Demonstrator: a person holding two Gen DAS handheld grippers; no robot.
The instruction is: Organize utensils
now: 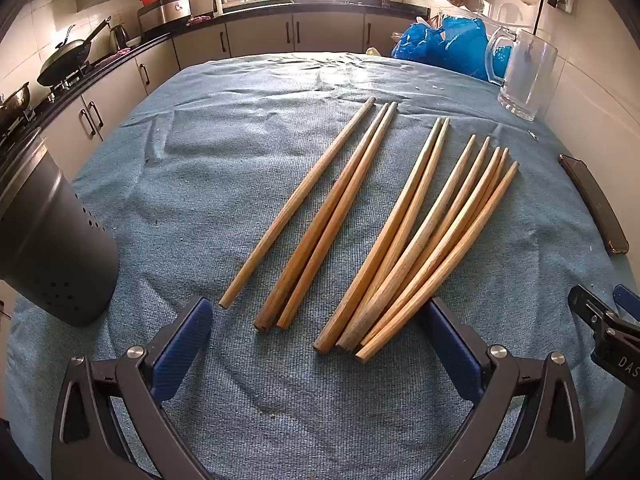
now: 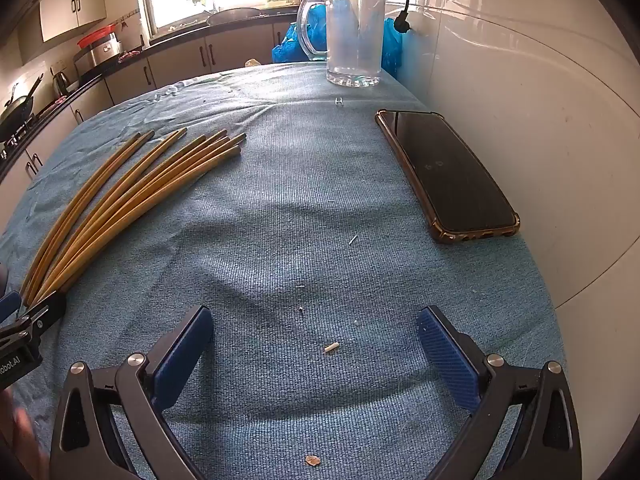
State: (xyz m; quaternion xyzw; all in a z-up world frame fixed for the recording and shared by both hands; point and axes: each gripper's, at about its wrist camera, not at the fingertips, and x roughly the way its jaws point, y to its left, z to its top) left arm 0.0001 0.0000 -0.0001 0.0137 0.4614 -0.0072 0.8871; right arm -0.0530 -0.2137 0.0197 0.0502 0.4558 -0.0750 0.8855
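Several wooden chopsticks (image 1: 384,224) lie side by side on the blue cloth (image 1: 240,160), thick ends toward me. In the right wrist view the chopsticks (image 2: 132,196) lie at the left. A dark perforated utensil holder (image 1: 52,240) stands at the left. My left gripper (image 1: 318,320) is open and empty, low over the cloth just before the chopsticks' near ends. My right gripper (image 2: 316,328) is open and empty over bare cloth (image 2: 320,200), right of the chopsticks. The right gripper's tip (image 1: 608,320) also shows at the right edge of the left wrist view.
A glass mug (image 2: 354,36) stands at the far right of the table, also seen in the left wrist view (image 1: 524,72). A phone (image 2: 444,172) in a clear case lies by the tiled wall. Blue plastic bags (image 1: 440,44) sit behind. Crumbs (image 2: 331,347) dot the cloth.
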